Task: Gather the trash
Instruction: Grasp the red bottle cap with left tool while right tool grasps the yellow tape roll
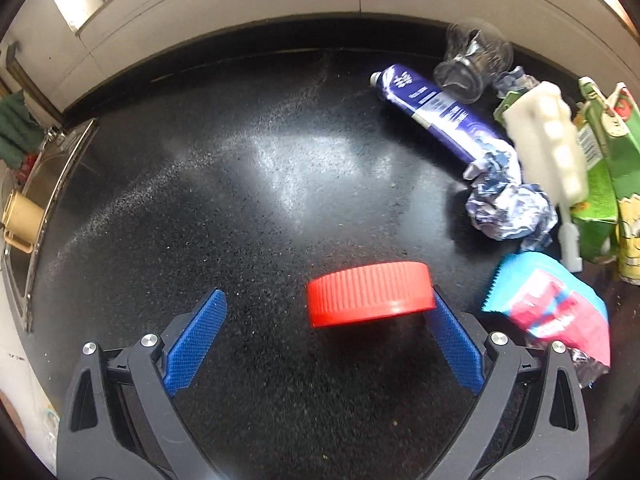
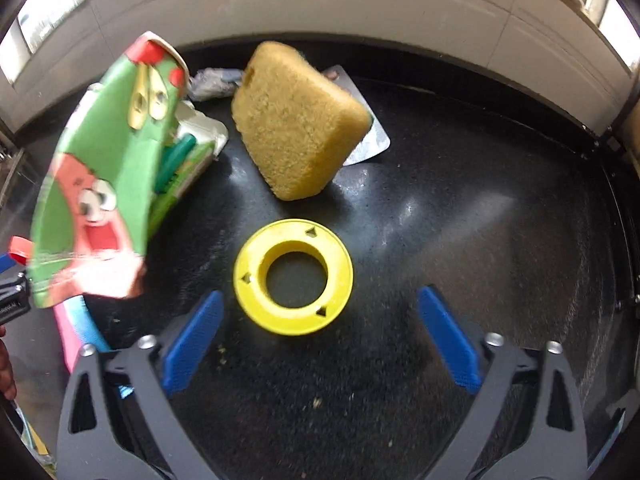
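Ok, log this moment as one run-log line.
left gripper: open, red cap between fingers | right gripper: open, over yellow ring | nothing held

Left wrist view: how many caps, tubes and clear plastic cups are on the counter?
Red cap: 1
Purple tube: 1
Clear plastic cup: 1
Total: 3
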{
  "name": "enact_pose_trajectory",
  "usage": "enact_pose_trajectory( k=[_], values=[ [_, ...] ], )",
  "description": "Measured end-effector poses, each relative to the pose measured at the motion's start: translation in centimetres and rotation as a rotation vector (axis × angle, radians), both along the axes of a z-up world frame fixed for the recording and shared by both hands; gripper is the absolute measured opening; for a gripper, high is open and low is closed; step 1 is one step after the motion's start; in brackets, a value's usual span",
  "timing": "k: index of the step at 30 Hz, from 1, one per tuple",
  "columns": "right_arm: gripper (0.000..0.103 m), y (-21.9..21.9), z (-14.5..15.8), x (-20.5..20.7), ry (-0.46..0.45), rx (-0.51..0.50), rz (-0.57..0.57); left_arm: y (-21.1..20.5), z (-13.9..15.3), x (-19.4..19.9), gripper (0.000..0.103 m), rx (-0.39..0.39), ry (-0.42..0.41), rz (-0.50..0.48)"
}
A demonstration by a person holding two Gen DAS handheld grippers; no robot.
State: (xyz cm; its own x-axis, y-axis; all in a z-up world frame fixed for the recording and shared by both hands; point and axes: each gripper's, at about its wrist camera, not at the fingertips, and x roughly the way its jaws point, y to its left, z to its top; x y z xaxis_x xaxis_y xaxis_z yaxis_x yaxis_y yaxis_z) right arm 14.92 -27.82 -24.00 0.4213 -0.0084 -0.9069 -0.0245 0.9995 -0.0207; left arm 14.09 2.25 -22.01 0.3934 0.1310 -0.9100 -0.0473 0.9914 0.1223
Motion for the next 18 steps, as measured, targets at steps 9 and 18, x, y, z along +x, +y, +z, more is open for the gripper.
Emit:
enact_pose_trajectory(
  k=[9,18],
  values=[
    [0.054,0.8,0.9,0.3,-0.01,0.024,0.03,0.6,0.7,0.3,0.049,-0.099,-0.019,-0.012],
    [0.054,1.7,7.4,-2.9,-0.107,0.039,0.029,-0.1,5.0,-2.4,0.049,-0.099,-0.054,-0.019]
  ],
)
